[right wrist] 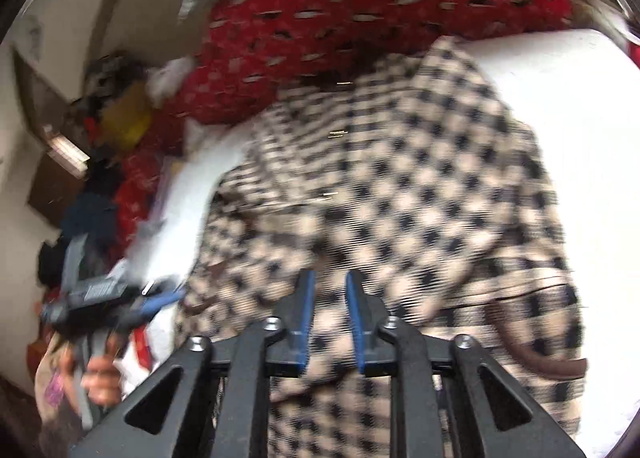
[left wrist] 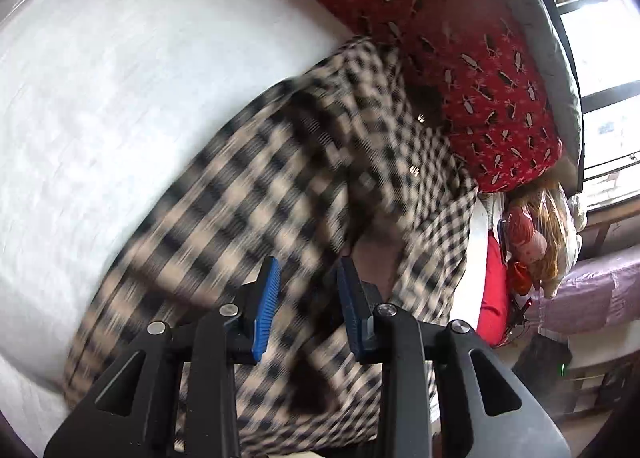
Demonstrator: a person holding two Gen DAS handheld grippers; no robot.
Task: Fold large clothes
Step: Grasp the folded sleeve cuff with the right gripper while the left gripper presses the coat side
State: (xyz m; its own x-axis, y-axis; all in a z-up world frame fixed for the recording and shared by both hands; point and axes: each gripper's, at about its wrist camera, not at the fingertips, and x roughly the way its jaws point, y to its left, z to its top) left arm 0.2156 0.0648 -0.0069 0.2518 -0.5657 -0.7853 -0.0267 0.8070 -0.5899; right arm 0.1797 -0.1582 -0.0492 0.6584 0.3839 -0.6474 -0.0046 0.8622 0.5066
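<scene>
**Checked coat spread on the white bed, both claws parted and holding nothing**

From my left wrist camera I see the left gripper [left wrist: 306, 278] hanging over the checked coat [left wrist: 256, 194], its blue-padded fingers [left wrist: 266, 306] standing apart with a clear gap between them. No cloth sits in that gap; the fabric lies below and behind the pads, so I read this claw as parted and empty. The coat, in a beige and black check, lies across the white bed surface [left wrist: 120, 98], rumpled, with one edge running toward the far side, where a red patterned quilt [left wrist: 460, 50] is heaped against it. Two small shiny buttons [left wrist: 420, 118] glint on the coat near the quilt. Everything here is smeared by motion blur.

From my right wrist camera the right gripper [right wrist: 326, 278] also hovers over the coat [right wrist: 420, 186], its blue pads [right wrist: 356, 322] a short way apart with nothing pinched between them. A dark brown trim band [right wrist: 540, 362] shows along one part of the coat at the lower right. The red quilt [right wrist: 360, 18] fills the top of this view, touching the coat's far edge.

At the left of that same view I make out the left gripper [right wrist: 160, 298], held by a hand [right wrist: 102, 378] beyond the bed's edge, beside a jumble of clothes [right wrist: 100, 186].

I look for brands, labels or printed words on the coat, the quilt and the grippers, and I can read none; the blur is too heavy.
</scene>
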